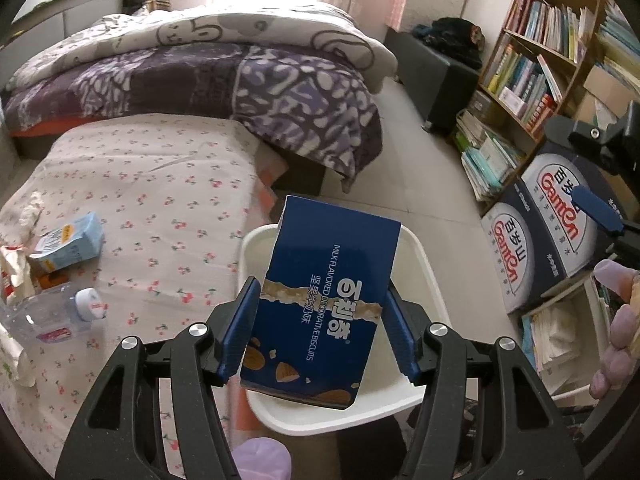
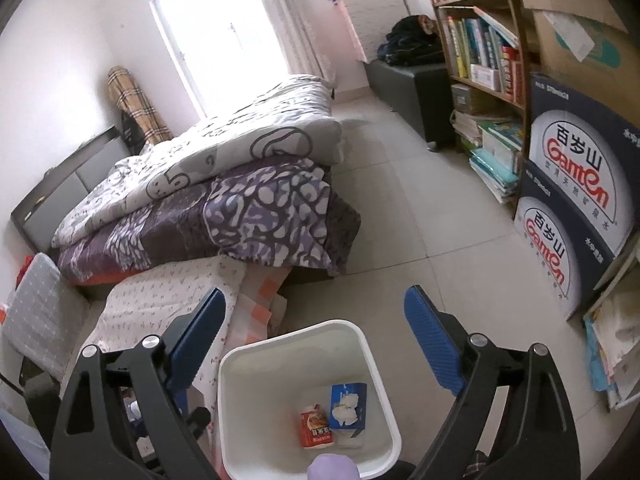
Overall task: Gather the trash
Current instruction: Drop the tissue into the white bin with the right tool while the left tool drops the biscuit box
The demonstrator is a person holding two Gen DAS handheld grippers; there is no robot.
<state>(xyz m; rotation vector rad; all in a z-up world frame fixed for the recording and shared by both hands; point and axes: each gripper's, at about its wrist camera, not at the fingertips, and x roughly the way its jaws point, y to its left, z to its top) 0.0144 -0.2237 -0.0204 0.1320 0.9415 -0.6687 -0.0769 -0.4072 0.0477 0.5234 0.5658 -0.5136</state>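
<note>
1. Your left tool (image 1: 320,320) is clamped on the blue biscuit box (image 1: 326,312); both blue pads press its long sides, and the box stands upright between them.
2. The box hangs directly over the white bin (image 1: 424,264); the bin's rim shows behind and under it.
3. Your right tool (image 2: 316,344) is spread wide with nothing between the pads. It hangs above the same white bin (image 2: 240,384), which stands on the floor just beside the bed.
4. Already in the bin: a small red-and-white packet (image 2: 316,426) and a blue carton (image 2: 348,406) with a white crumpled wad on it, lying side by side on the bottom.
5. Trash not yet collected, on the cherry-print sheet (image 1: 160,184) in the left wrist view: a light-blue carton (image 1: 70,242), a clear plastic bottle (image 1: 52,312) lying on its side with a white cap, and crumpled wrappers (image 1: 16,268) at the far left edge.
6. Two dark water cases (image 2: 576,208) are stacked by the bookshelf (image 2: 480,40), well apart from the bin.
7. Gloved fingers (image 1: 616,320) show at the right edge of the left wrist view.
</note>
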